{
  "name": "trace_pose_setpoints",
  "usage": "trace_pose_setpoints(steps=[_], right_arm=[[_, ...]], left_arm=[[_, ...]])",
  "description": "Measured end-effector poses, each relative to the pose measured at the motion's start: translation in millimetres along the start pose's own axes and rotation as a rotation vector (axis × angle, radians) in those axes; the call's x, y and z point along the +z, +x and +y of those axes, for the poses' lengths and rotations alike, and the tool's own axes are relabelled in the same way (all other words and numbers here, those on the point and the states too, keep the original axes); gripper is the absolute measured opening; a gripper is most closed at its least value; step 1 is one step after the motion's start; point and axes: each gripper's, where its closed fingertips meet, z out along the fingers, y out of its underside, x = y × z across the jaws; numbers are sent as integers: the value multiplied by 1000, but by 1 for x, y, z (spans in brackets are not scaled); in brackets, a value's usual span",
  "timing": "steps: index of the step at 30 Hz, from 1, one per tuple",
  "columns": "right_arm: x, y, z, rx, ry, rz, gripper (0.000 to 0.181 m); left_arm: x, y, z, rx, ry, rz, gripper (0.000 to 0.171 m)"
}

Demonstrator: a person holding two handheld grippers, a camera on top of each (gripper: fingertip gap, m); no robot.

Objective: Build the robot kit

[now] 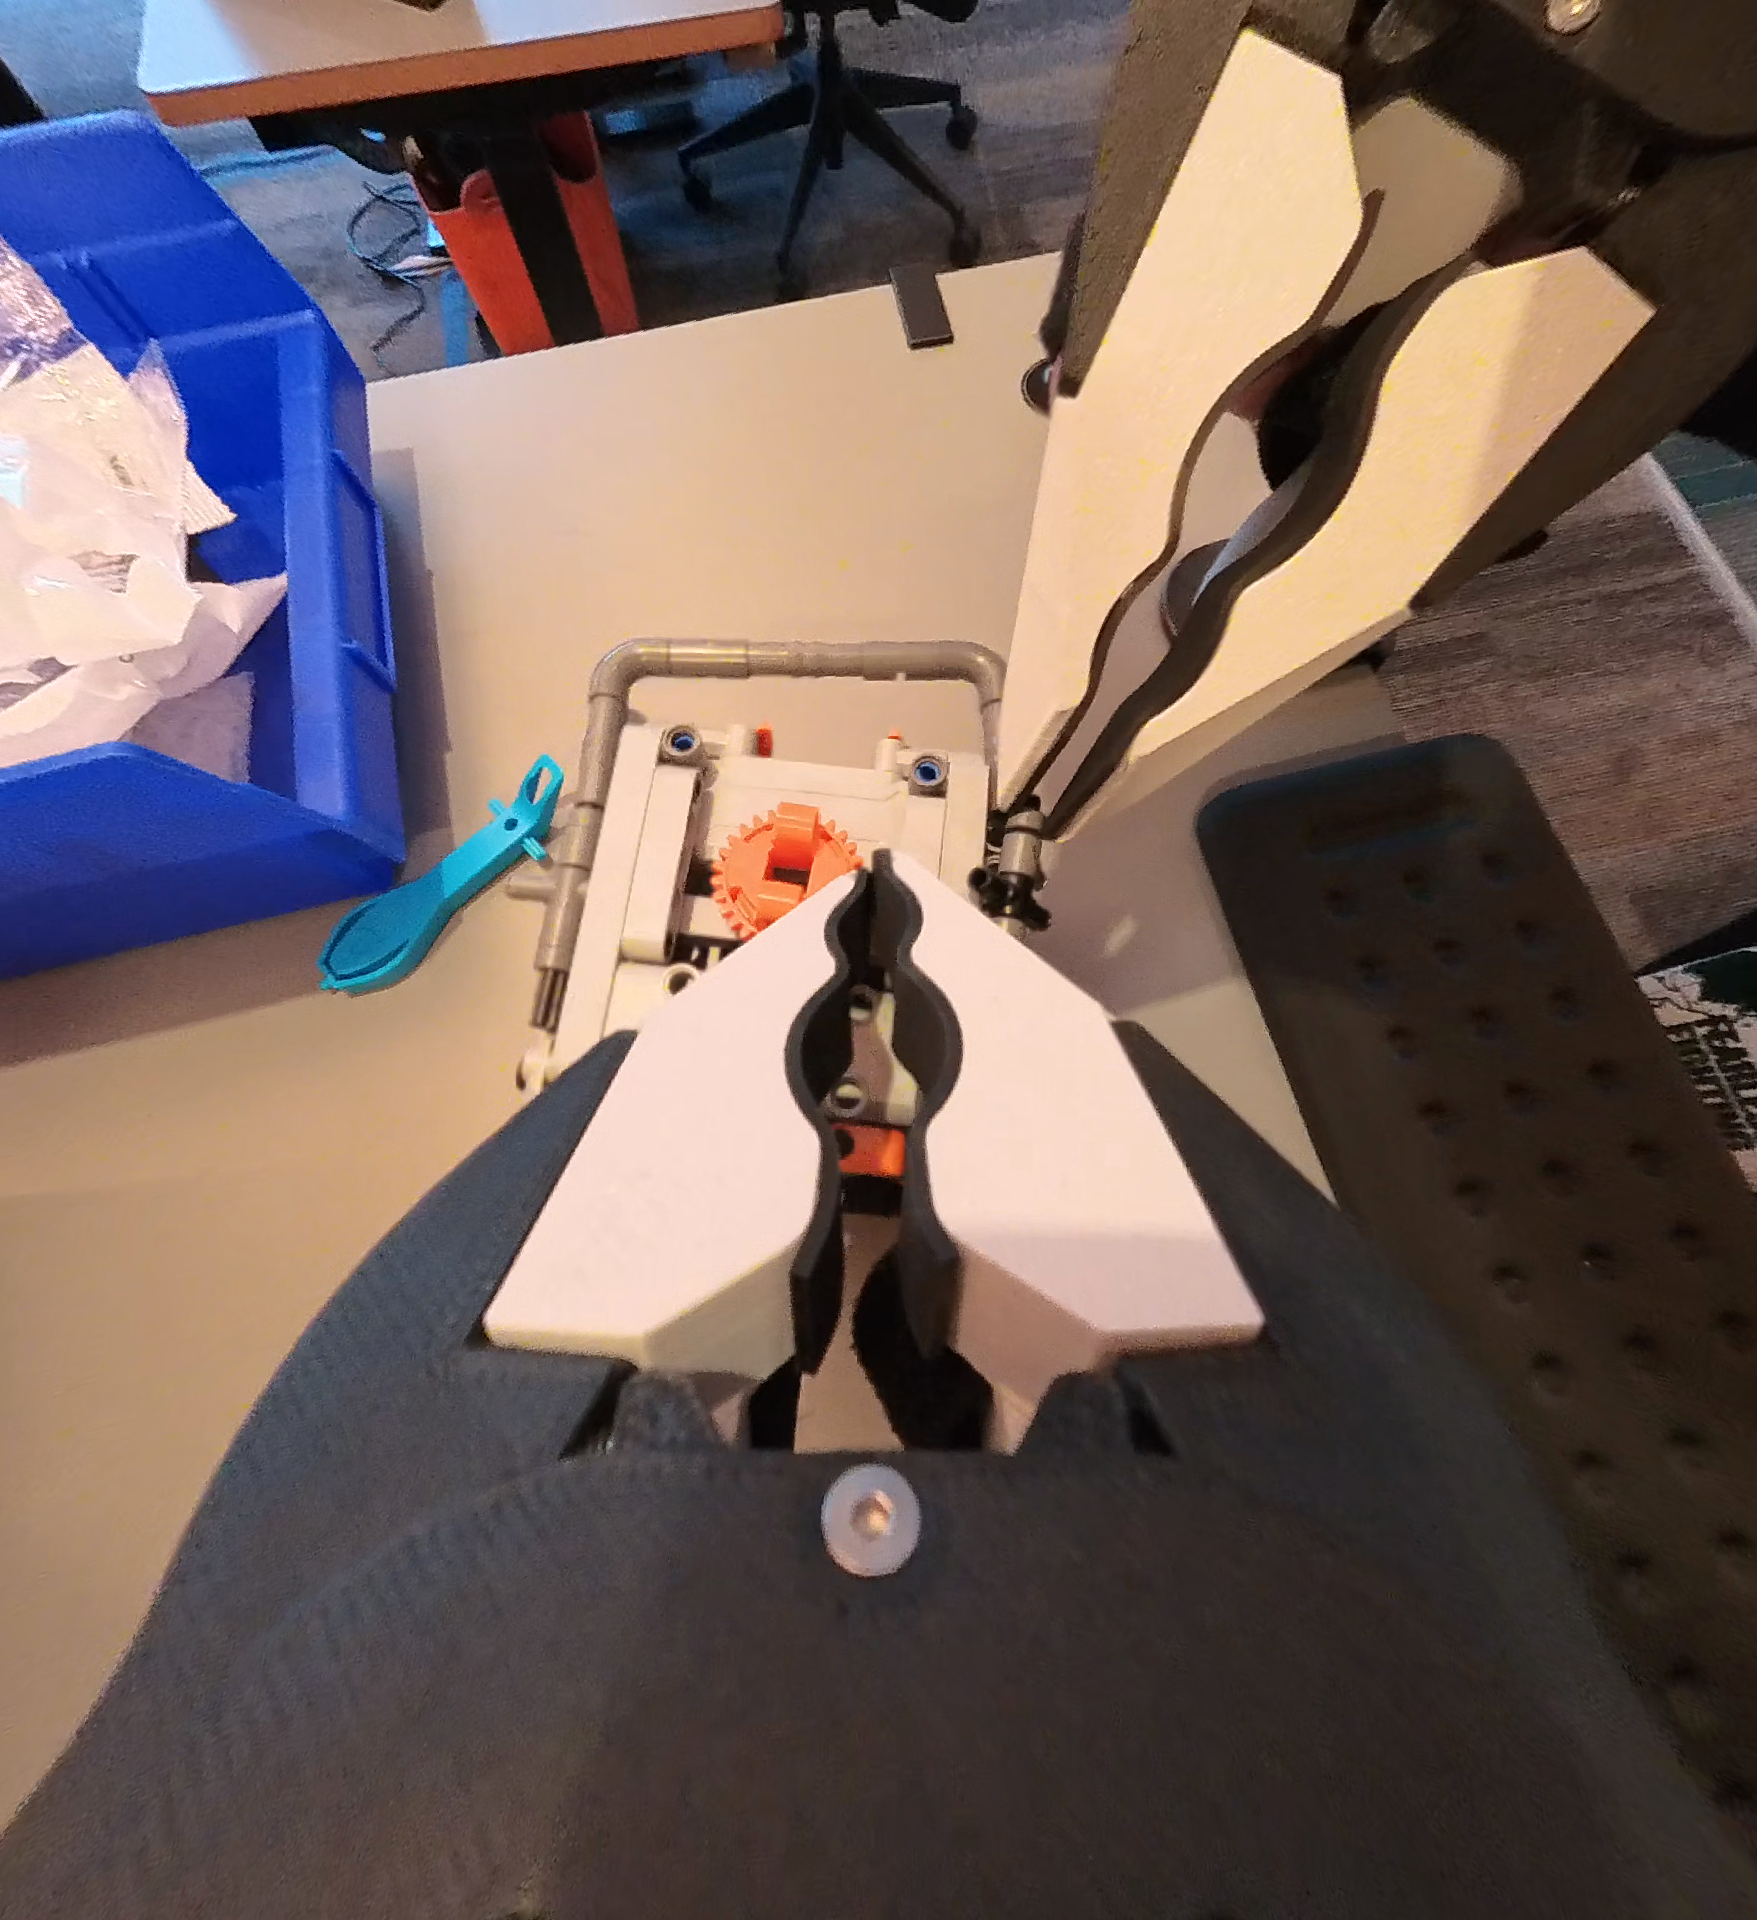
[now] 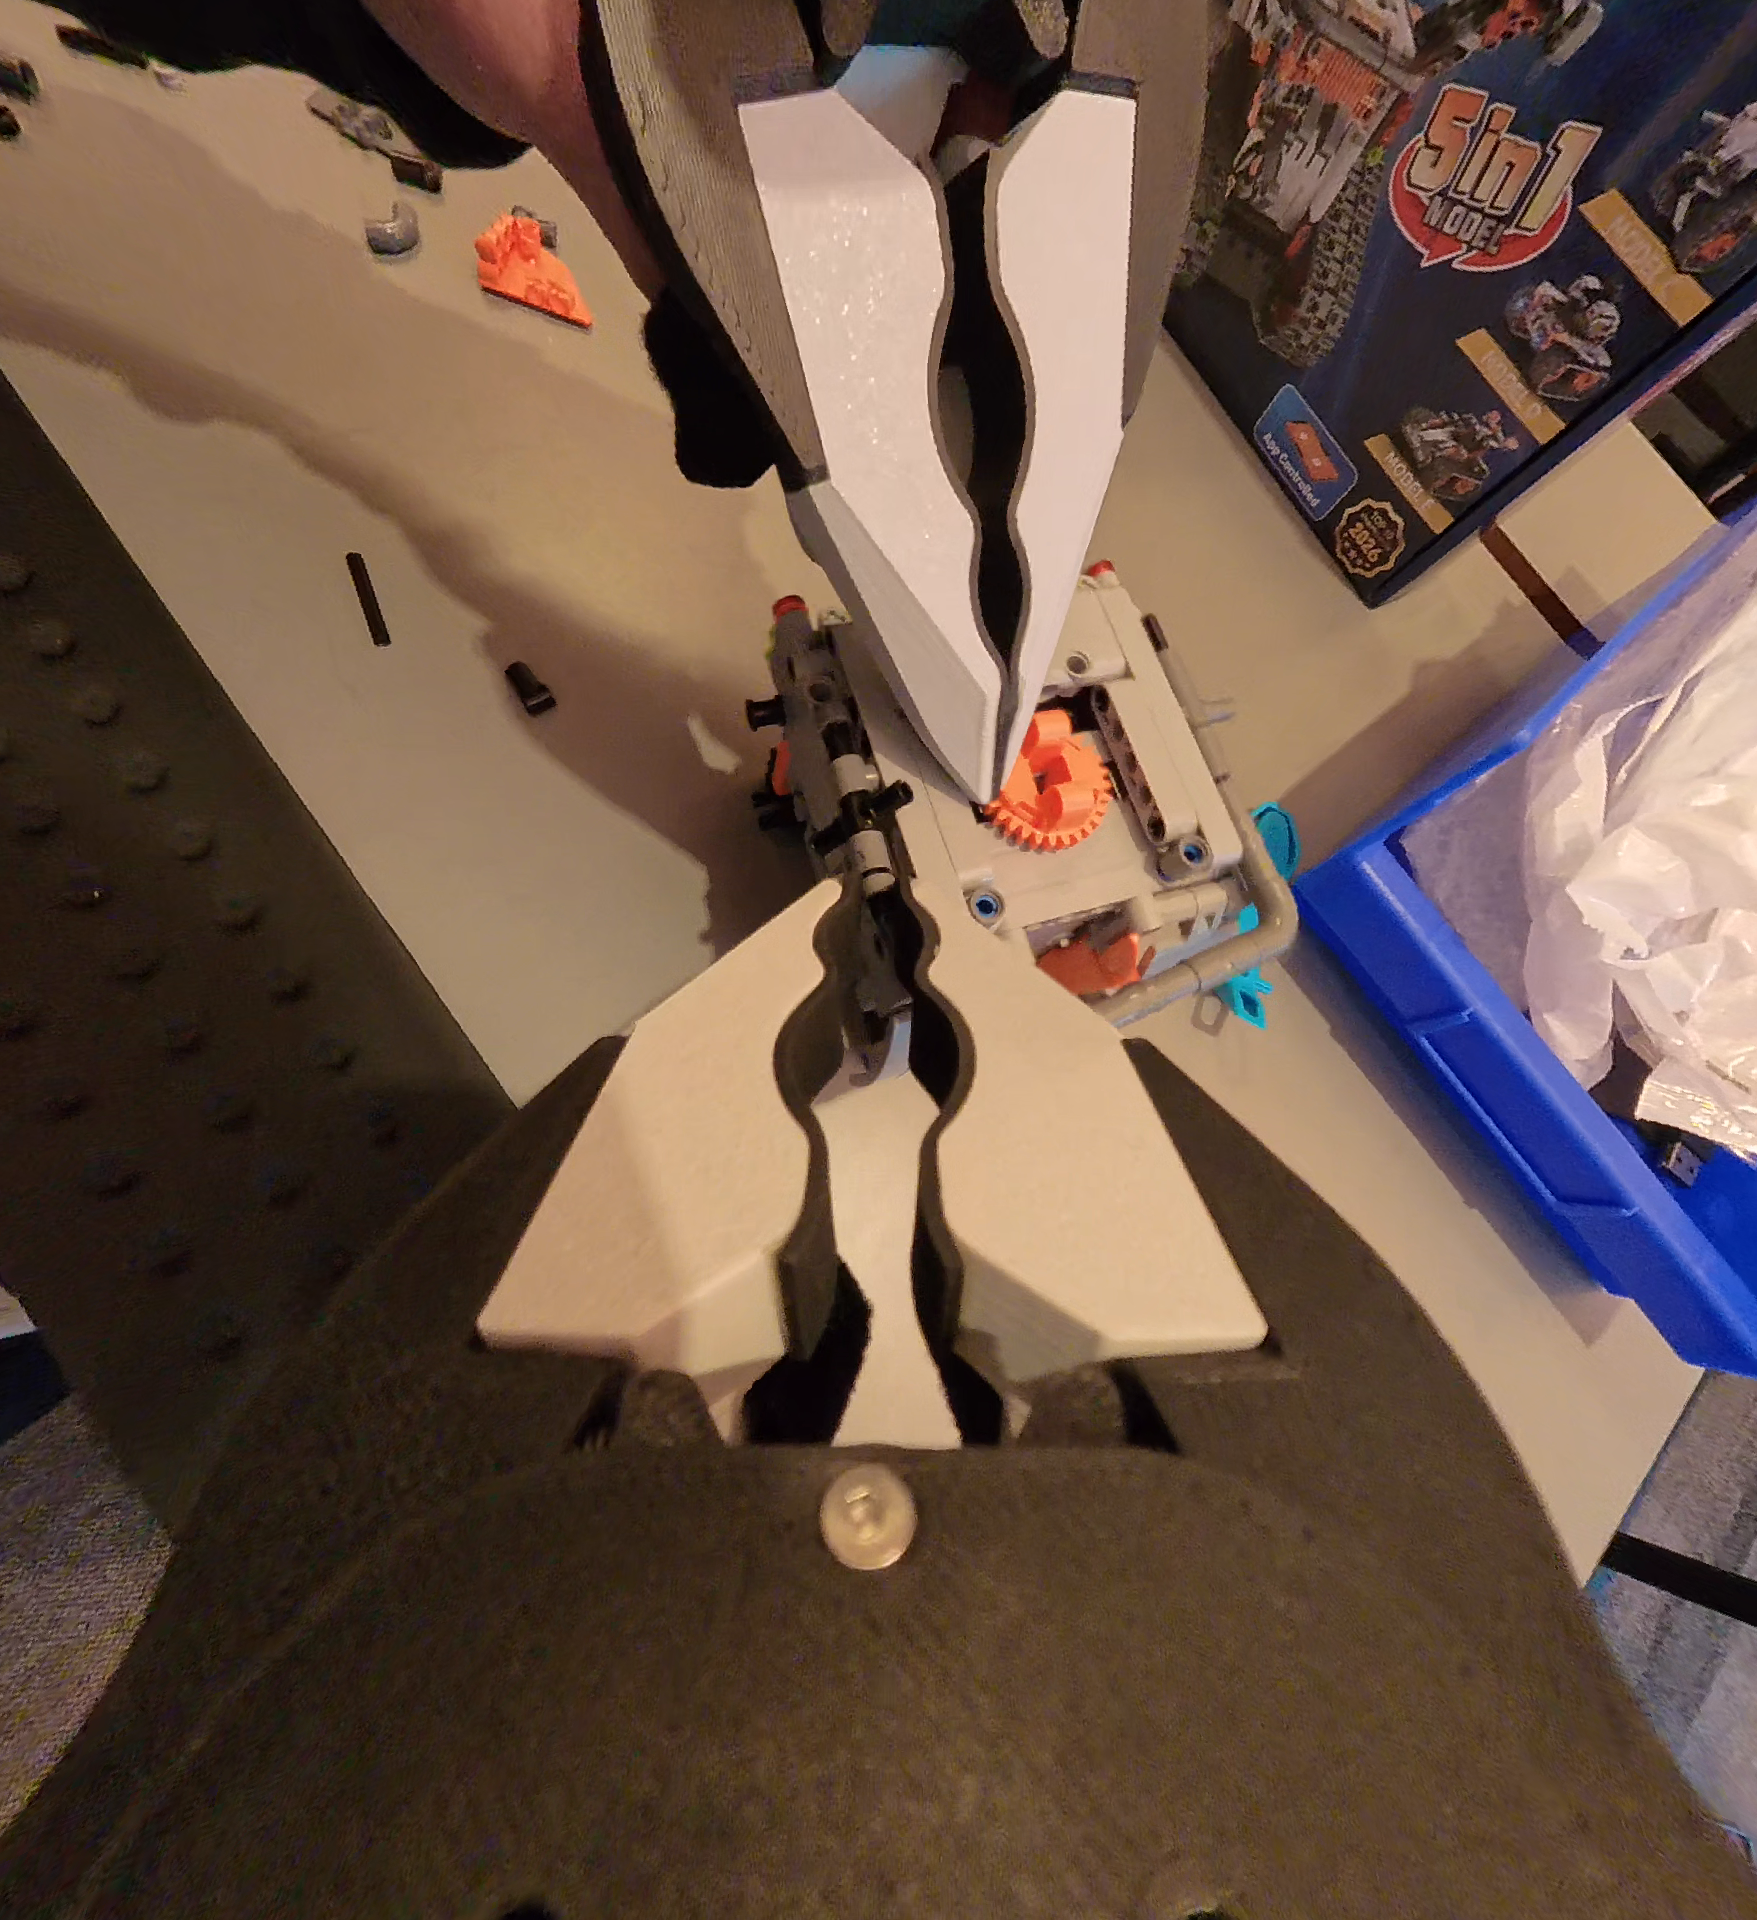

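Two grippers are working one model (image 2: pixel 1082 831) mid-tabletop: your left gripper (image 2: pixel 999 758), closed, is pressing its gear (image 2: pixel 1045 795); your right gripper (image 2: pixel 879 920) is pinching the side rod (image 2: pixel 853 821), steadying it.

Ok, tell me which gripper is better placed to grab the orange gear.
Left. The left gripper has its closed tips right at the orange gear atop the grey model; the right gripper is off to the side, pinching the black-and-grey rod.
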Motion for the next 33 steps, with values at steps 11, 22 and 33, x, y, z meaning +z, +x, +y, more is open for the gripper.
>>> trace_pose_setpoints(steps=[11, 22, 33], right_arm=[[-1, -6, -11, -102, 33, 39, 4], [9, -5, -8, -114, -43, 84, 3], [9, -4, -9, 47, 9, 51, 1]], left_arm=[[1, 1, -2, -48, 44, 24, 0], [2, 1, -2, -35, 58, 11, 0], [2, 1, -3, -71, 76, 12, 0]])
